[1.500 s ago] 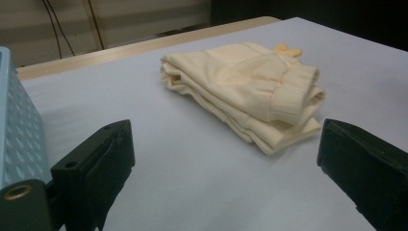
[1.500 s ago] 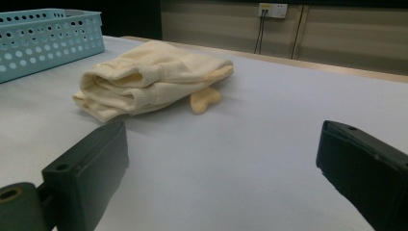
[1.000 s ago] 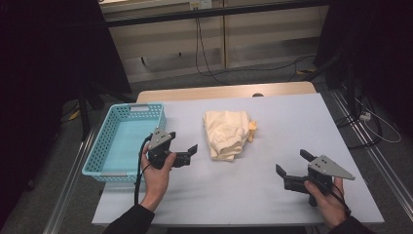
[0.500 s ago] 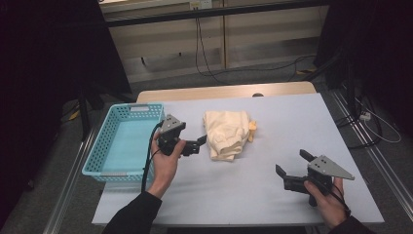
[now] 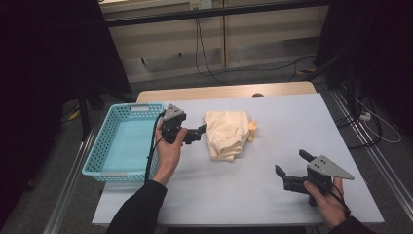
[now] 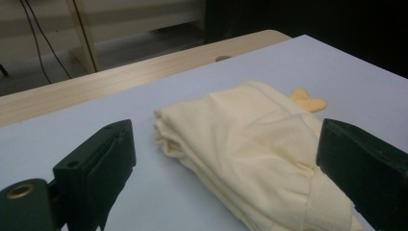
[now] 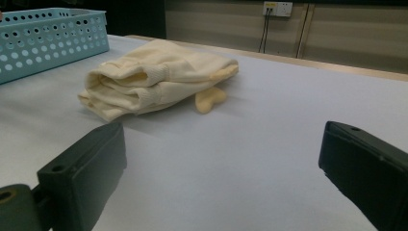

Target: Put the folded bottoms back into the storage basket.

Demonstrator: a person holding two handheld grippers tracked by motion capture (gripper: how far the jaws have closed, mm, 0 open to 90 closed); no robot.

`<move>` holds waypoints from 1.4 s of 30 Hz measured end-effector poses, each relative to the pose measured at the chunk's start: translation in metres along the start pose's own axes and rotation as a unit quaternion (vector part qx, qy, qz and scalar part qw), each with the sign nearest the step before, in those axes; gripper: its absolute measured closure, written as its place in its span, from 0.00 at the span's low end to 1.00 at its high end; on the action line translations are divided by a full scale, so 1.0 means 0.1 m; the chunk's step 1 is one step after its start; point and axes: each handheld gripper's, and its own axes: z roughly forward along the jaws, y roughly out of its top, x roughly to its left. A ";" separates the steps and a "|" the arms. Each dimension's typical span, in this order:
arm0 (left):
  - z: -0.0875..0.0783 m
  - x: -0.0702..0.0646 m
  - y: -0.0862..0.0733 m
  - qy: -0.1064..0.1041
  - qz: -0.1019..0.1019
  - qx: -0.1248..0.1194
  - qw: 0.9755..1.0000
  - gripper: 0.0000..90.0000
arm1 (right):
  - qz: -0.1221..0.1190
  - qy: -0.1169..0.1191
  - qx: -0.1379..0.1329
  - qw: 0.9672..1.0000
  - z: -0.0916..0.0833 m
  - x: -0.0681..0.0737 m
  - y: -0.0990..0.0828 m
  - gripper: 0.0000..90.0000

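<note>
While its jaws stand wide, the left gripper (image 5: 197, 132) hovers just beside the folded cream cloth (image 5: 226, 133) at mid-table | right gripper (image 5: 292, 170) wide too, well apart | blue basket (image 5: 113, 146) at the left

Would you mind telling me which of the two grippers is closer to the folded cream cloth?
The left gripper: its open jaws sit just beside the folded cream cloth, next to the blue perforated plastic basket. The right gripper rests far off near the table's front edge.

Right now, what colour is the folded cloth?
Pale cream-yellow cloth, plain, clearest in the left gripper view.
</note>
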 end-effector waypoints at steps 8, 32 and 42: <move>0.12 0.01 0.08 -0.003 -0.007 0.003 1.000 0.07 | 0.000 0.002 0.002 1.000 0.01 0.00 0.00 0.03; 0.61 0.10 -0.01 0.026 -0.025 0.084 0.996 0.08 | -0.003 0.005 0.003 1.000 0.01 0.01 0.00 0.03; 0.77 0.12 -0.11 0.024 -0.049 0.103 0.993 0.16 | -0.003 0.005 0.004 1.000 0.01 0.00 0.00 0.03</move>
